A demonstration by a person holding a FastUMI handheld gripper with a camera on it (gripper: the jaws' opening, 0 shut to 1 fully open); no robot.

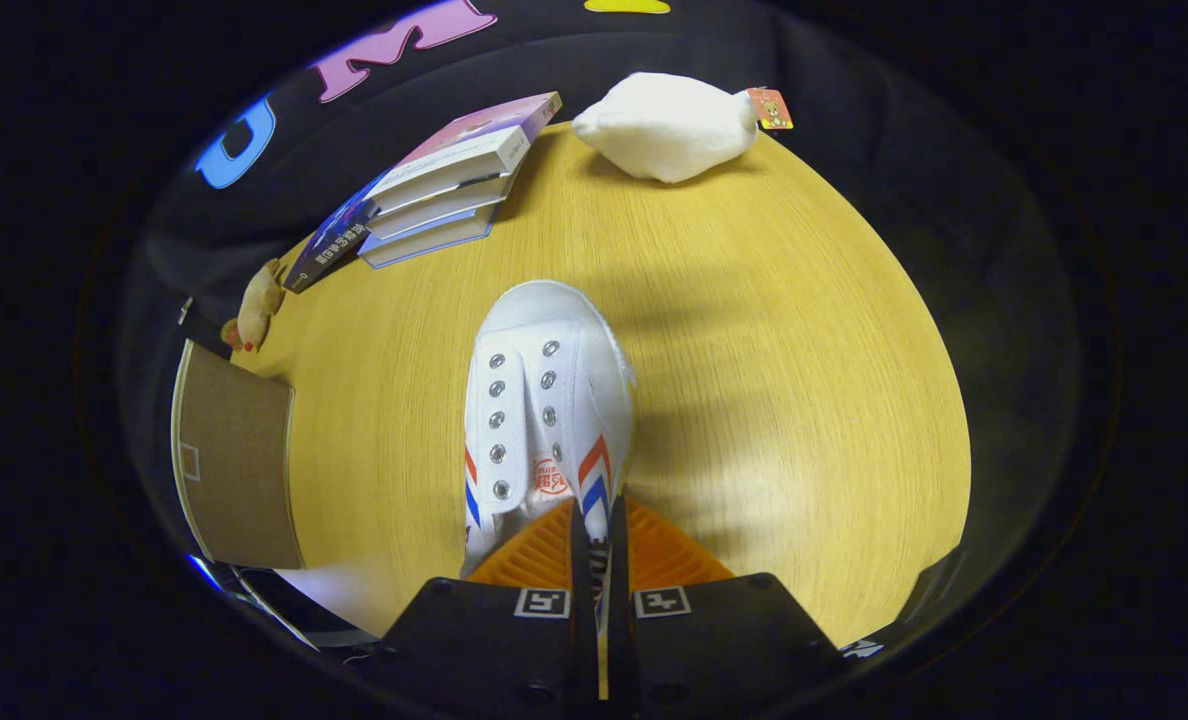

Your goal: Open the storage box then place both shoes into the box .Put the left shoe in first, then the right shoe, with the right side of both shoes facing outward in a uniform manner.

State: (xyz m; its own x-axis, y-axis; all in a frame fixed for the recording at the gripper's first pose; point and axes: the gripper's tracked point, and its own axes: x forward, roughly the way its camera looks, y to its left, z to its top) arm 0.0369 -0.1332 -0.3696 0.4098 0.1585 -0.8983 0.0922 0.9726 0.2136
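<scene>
Right now my gripper (597,545) is pinched on the heel edge of a white canvas shoe (546,400), both fingers pressing the thin rim between them. The shoe points away from me at the centre of the frame, over the wooden tabletop (804,400). At the lower left a brown cardboard flap (239,470) shows, likely the storage box. Books (434,190) sit at the upper left, a white plush toy (669,125) at the top. Such a narrow hold could let the shoe swing or slip out. Red print marks the shoe's tongue, and the book spines carry writing, all too small to read.
</scene>
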